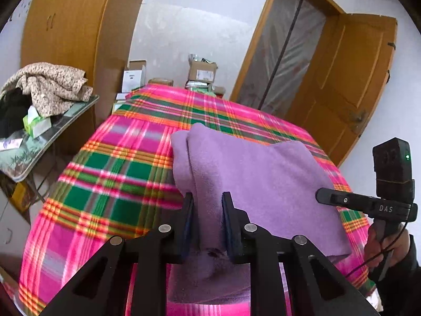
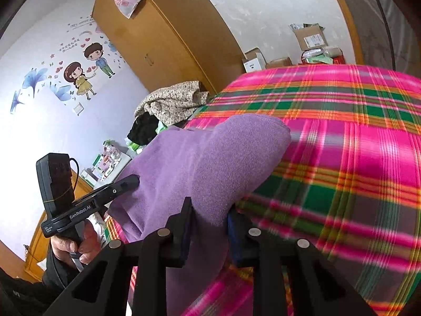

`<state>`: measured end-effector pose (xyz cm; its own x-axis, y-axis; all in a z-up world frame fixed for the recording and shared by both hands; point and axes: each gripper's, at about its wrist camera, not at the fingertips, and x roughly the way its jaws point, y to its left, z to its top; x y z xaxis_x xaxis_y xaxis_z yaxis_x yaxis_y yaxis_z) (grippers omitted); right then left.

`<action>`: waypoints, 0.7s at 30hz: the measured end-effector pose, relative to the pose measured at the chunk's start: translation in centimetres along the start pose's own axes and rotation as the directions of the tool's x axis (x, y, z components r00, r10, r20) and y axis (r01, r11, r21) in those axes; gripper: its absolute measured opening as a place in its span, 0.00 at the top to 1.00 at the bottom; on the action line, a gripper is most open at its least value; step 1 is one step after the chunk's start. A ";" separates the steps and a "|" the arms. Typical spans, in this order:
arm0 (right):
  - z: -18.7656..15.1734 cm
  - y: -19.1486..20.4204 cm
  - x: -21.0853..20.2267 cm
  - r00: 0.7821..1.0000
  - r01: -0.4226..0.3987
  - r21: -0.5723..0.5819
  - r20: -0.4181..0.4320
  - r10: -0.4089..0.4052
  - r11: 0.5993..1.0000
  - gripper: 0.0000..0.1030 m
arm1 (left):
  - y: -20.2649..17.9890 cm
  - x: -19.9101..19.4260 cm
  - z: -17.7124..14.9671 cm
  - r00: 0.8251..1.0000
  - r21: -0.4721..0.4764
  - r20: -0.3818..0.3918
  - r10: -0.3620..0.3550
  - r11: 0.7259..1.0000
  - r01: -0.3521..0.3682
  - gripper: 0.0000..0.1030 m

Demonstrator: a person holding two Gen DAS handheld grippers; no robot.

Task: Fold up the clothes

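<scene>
A purple fleece garment (image 1: 252, 179) lies folded over on the pink, green and orange plaid blanket (image 1: 118, 173) covering the bed. My left gripper (image 1: 208, 205) is shut on the garment's near left edge, with cloth bunched between the pads. My right gripper (image 2: 210, 210) is shut on the garment's near right edge (image 2: 210, 163), which is lifted a little above the blanket (image 2: 342, 184). The right gripper also shows in the left wrist view (image 1: 326, 196), and the left gripper shows in the right wrist view (image 2: 131, 181) against the cloth.
A side table (image 1: 52, 131) left of the bed holds a heap of speckled clothes (image 1: 52, 84) and a tissue box. Cardboard boxes (image 1: 202, 71) stand beyond the far end of the bed. A wooden wardrobe (image 1: 73, 26) and an open door (image 1: 350, 79) line the walls.
</scene>
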<state>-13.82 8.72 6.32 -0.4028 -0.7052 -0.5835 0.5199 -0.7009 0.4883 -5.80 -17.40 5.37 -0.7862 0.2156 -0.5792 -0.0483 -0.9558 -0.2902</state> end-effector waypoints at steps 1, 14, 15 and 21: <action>0.5 -0.2 0.3 1.000 0.000 -0.001 0.001 0.000 1.000 0.77 | 0.1 0.3 0.4 1.000 0.000 0.001 0.002 1.000 -0.002 0.80; 6.1 -2.8 6.2 1.000 -0.015 0.009 -0.009 0.015 1.000 0.77 | 3.2 4.8 5.7 0.998 0.016 0.017 0.055 0.998 -0.055 0.80; 6.5 -3.1 6.7 1.000 -0.017 0.012 -0.012 0.017 1.000 0.77 | 3.5 5.1 6.1 0.998 0.016 0.018 0.059 0.998 -0.060 0.80; 8.7 -4.4 10.1 0.999 -0.031 0.026 -0.027 0.032 0.999 0.77 | 5.8 7.5 8.4 0.997 0.020 0.020 0.076 0.997 -0.077 0.80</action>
<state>-26.76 3.75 3.93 -0.3660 -0.7239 -0.5848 0.5125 -0.6813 0.5226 -17.13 -23.04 5.76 -0.7994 0.1380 -0.5847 -0.0002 -0.9733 -0.2295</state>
